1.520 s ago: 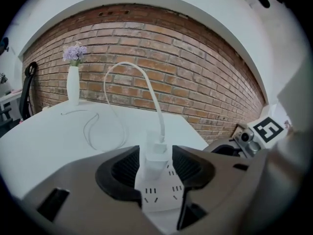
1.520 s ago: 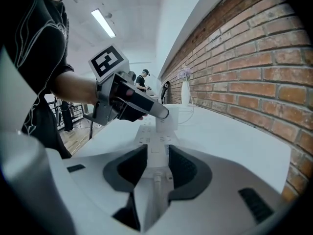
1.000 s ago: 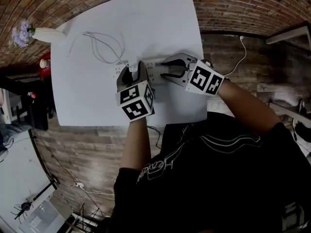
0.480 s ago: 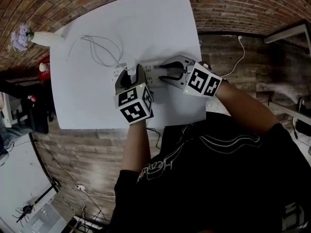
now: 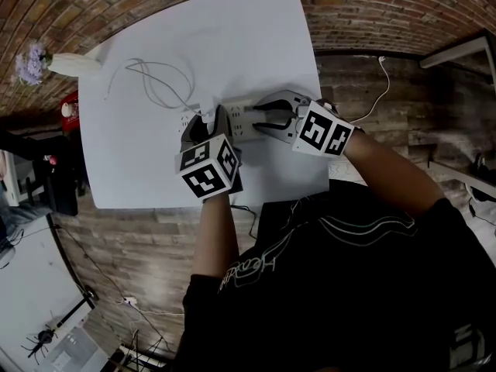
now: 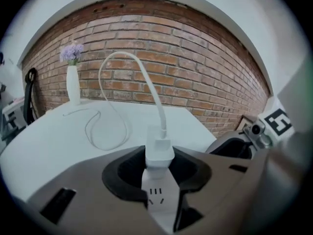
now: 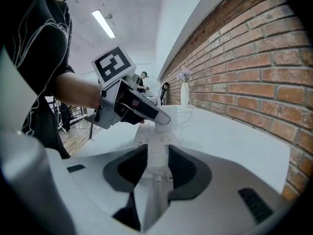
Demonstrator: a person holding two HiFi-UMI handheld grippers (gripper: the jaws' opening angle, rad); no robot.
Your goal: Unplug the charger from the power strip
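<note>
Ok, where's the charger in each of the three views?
Head view: charger mid-table, at the left gripper's tips, on the power strip.
Left gripper view: bottom centre, between its jaws.
Right gripper view: centre, partly behind the left gripper's finger.
Shared landmark: the flower vase.

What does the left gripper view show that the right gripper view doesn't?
Only the left gripper view: the white cable rising in a tall arch from the white block-shaped charger. Only the right gripper view: the left claw from the side, closed on that charger, the person's black sleeve and a ceiling light strip. Both: the charger, the long white power strip, the white vase of purple flowers, the white table and the red brick wall.
</note>
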